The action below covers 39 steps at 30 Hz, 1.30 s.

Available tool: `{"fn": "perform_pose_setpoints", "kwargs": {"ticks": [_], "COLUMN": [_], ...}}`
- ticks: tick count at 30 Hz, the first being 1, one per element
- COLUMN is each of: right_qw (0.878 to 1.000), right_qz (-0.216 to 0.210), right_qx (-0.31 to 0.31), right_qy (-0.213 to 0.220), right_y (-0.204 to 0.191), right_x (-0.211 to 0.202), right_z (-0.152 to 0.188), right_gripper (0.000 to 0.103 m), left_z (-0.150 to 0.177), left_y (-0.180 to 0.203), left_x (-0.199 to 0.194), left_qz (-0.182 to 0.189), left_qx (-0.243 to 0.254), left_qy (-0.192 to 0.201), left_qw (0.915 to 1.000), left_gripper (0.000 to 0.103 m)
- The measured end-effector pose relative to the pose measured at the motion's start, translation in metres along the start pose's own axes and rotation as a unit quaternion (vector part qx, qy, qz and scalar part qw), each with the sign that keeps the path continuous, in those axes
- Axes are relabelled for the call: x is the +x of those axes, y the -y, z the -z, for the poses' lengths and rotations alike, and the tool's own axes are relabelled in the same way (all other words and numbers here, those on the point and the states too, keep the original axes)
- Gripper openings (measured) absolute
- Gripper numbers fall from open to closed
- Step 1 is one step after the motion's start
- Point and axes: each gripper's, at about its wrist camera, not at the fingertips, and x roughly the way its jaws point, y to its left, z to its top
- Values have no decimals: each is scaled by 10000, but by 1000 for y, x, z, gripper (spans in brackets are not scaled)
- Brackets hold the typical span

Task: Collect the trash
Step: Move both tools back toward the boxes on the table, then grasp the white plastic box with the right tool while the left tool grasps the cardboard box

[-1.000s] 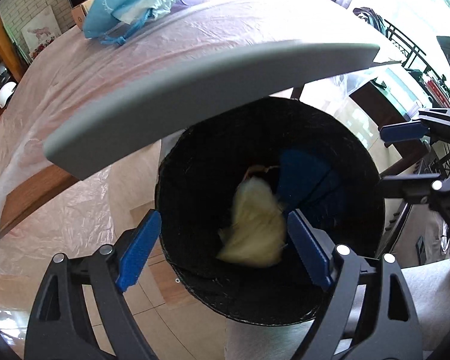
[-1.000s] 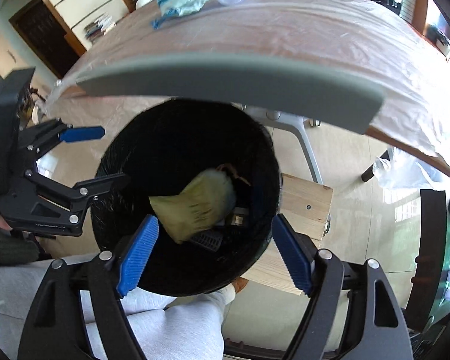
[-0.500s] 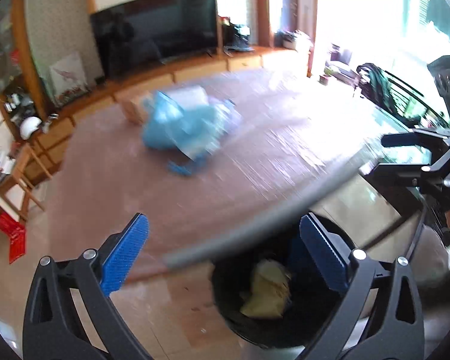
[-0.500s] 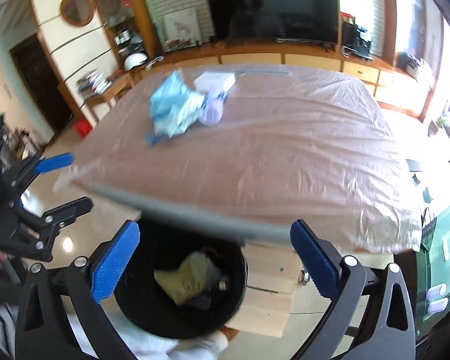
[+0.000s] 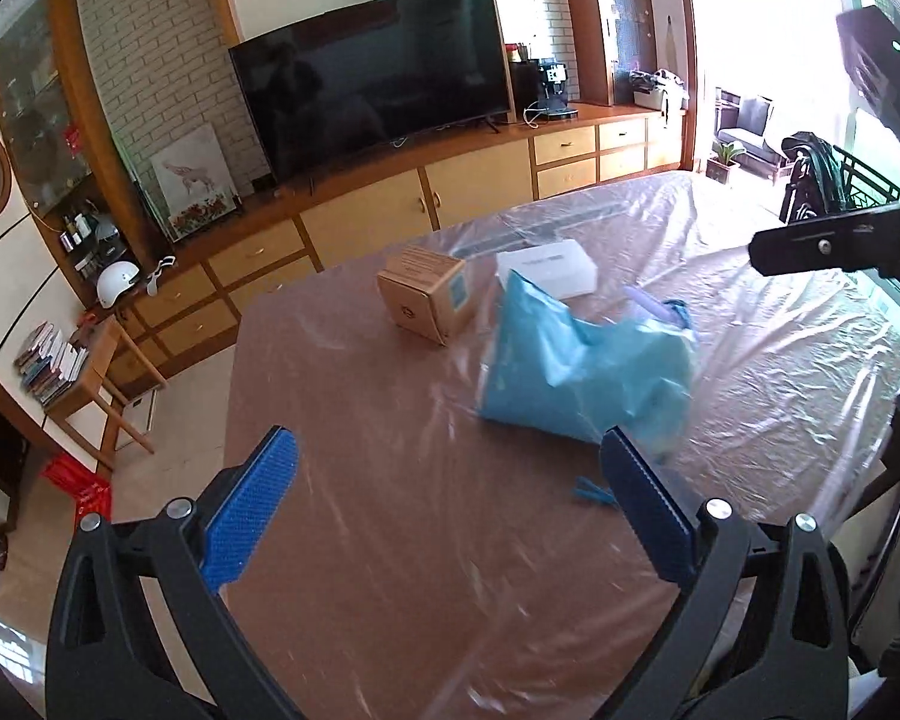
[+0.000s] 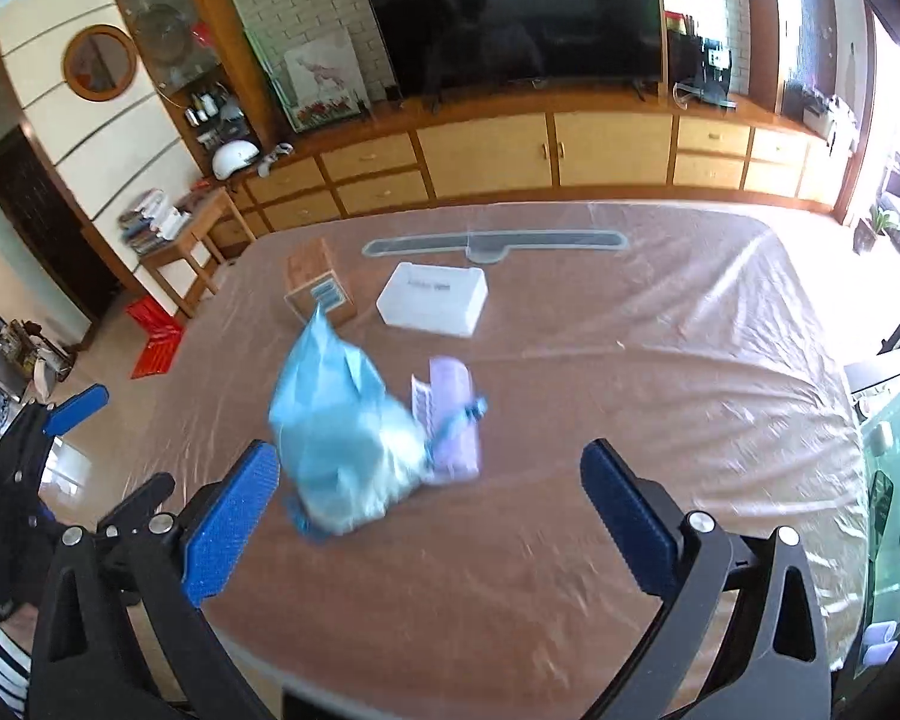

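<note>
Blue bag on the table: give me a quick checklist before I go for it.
1. Left gripper open, nothing between its fingers: ok.
2. Right gripper open and empty: ok.
3. Blue bag lies free on the table, nothing on top of it: ok.
4. Bag clear of other things: not ok, a purple packet lies against its side.
5. Cardboard box and white box stand apart behind the bag: ok.
6. What the bag holds: cannot tell.
</note>
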Motion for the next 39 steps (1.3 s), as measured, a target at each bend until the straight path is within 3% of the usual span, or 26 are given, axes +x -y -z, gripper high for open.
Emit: {"fn": "perform_pose_setpoints", "kwargs": {"ticks": [6,13,23,32,34,36,39], "right_qw": [9986,9951,9830,9842,9853,9855,9830], "right_qz": [79,280,206,207,133,63,-162], "right_qx": [343,475,1171,1061,1039,1074,1241], "right_qy": [-400,-822,-1400,-1403,-1349,-1314,-1345], "right_y": [-7,-17,-3,0,2,4,10], "right_x": [63,126,183,195,196,194,196], "right_z": [-52,-84,-92,-94,-97,-100,-100], "right_gripper": [99,99,90,74,66,56,52], "left_z": [-23,-43,-56,-63,-64,-66,-65], "left_y": [-19,-32,-32,-31,-31,-33,-35], "left_x": [45,96,142,159,160,165,164], "left_qz": [39,242,589,876,907,983,1129], "left_qx": [266,518,770,684,674,610,444], "left_qy": [-88,-190,-235,-205,-222,-315,-371], "left_qw": [9996,9982,9950,9936,9933,9928,9919], "left_gripper": [101,101,101,101,91,69,65]}}
